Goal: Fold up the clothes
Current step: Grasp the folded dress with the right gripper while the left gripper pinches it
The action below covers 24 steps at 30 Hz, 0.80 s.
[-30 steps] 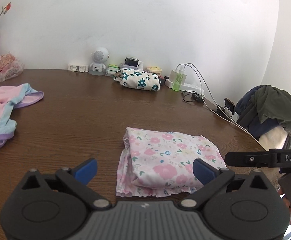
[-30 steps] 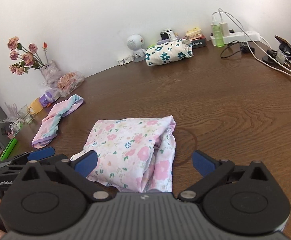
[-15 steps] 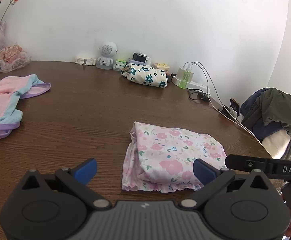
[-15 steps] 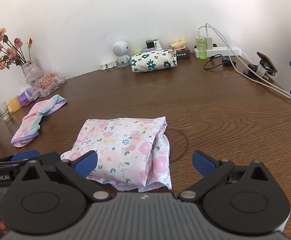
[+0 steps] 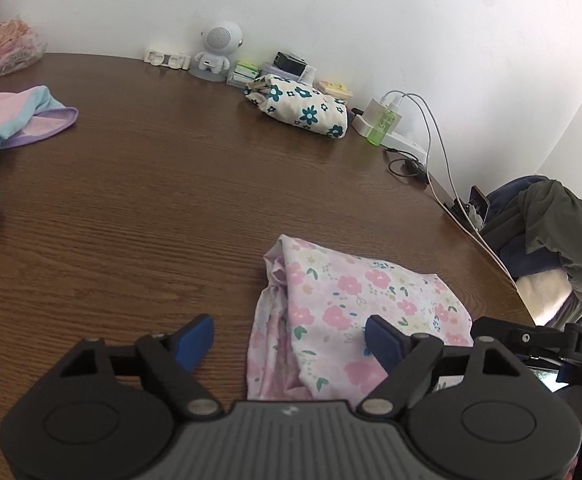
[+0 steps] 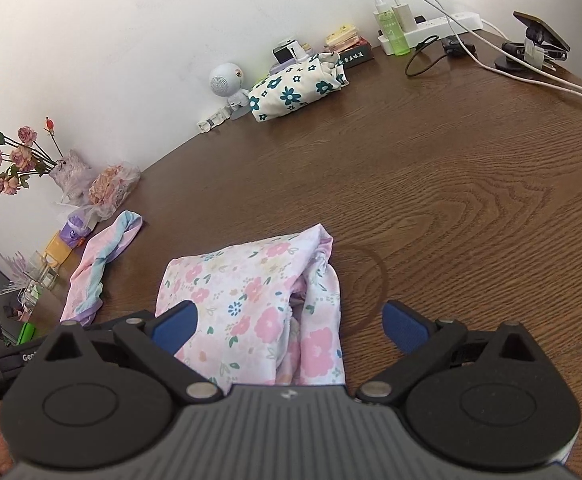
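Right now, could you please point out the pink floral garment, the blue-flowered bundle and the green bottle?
Pink floral garment [image 5: 355,304]: left wrist view, middle of its top layer.
Blue-flowered bundle [image 5: 299,108]: left wrist view, centre of its top.
Green bottle [image 6: 397,38]: right wrist view, its body.

The right gripper [image 6: 289,326] hangs over the near edge of the brown wood-grain tabletop [image 6: 471,200], its blue-padded jaws spread wide — the folded pink floral garment [image 6: 251,300] lies between and just beyond them, with no pad pressing on it. Toward the left edge sits a crumpled pink, blue and lilac garment [image 6: 99,264]. Along the far edge, against the white wall, stand a small round white robot figure [image 6: 227,84], a folded white cloth with teal flowers [image 6: 295,92], and a white power strip [image 6: 431,28] — its cables trailing to the right. Dried roses [image 6: 11,156] fill the far left corner.
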### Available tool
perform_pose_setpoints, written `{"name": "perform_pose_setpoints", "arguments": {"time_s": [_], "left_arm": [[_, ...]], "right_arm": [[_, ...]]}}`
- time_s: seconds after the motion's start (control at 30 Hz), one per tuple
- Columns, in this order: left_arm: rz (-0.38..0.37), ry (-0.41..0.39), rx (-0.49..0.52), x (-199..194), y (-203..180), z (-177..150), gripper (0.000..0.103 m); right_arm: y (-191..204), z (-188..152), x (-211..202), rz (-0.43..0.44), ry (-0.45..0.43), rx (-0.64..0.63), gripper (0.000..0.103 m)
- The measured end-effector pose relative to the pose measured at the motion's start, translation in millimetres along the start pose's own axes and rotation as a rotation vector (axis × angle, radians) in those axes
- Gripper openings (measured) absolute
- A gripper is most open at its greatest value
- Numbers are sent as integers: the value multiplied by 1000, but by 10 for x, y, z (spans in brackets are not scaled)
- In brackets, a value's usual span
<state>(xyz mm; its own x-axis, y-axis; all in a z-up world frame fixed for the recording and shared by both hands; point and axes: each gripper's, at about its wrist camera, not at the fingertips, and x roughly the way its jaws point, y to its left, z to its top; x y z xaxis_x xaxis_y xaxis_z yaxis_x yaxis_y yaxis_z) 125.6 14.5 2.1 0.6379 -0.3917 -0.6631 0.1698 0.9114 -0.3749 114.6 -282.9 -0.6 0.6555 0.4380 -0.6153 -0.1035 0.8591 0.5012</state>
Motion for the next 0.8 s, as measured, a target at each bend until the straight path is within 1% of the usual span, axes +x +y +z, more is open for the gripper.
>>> {"name": "perform_pose_setpoints", "arguments": {"time_s": [0.07,0.13,0.2,0.23,0.3,0.33,0.37,0.4,0.47,0.53,0.57,0.6,0.73,0.8], "left_arm": [[-15,24,-7,48,23,11,74],[-28,37,-13,84,35,26,71],[-42,46,-20,113,41,45,68],[-52,51,-24,127,44,53,66],[-75,67,-33,159,41,66,57],[-90,74,-45,175,48,68,50],[-105,81,-58,190,54,70,47],[-118,85,-73,201,69,67,46],[-139,91,-99,218,96,64,39],[-152,95,-122,232,120,62,37],[-153,95,-121,234,116,57,36],[-155,95,-119,235,111,52,35],[-169,101,-136,251,112,38,30],[-177,104,-147,261,115,31,28]], "right_arm": [[-24,4,31,7,16,6,98],[-48,1,65,16,32,16,95],[-67,-13,107,37,55,34,82],[-67,-21,118,46,59,39,80],[-39,-28,129,50,60,34,78],[-27,-30,136,52,61,33,76],[-22,-33,144,57,62,35,72],[-16,-36,152,62,63,37,68],[-9,-41,167,72,65,41,64],[-15,-46,176,83,67,51,60],[-19,-48,180,89,69,56,54],[-24,-51,185,93,69,58,51],[-37,-55,204,101,70,54,44],[-43,-64,216,107,68,45,38]]}}
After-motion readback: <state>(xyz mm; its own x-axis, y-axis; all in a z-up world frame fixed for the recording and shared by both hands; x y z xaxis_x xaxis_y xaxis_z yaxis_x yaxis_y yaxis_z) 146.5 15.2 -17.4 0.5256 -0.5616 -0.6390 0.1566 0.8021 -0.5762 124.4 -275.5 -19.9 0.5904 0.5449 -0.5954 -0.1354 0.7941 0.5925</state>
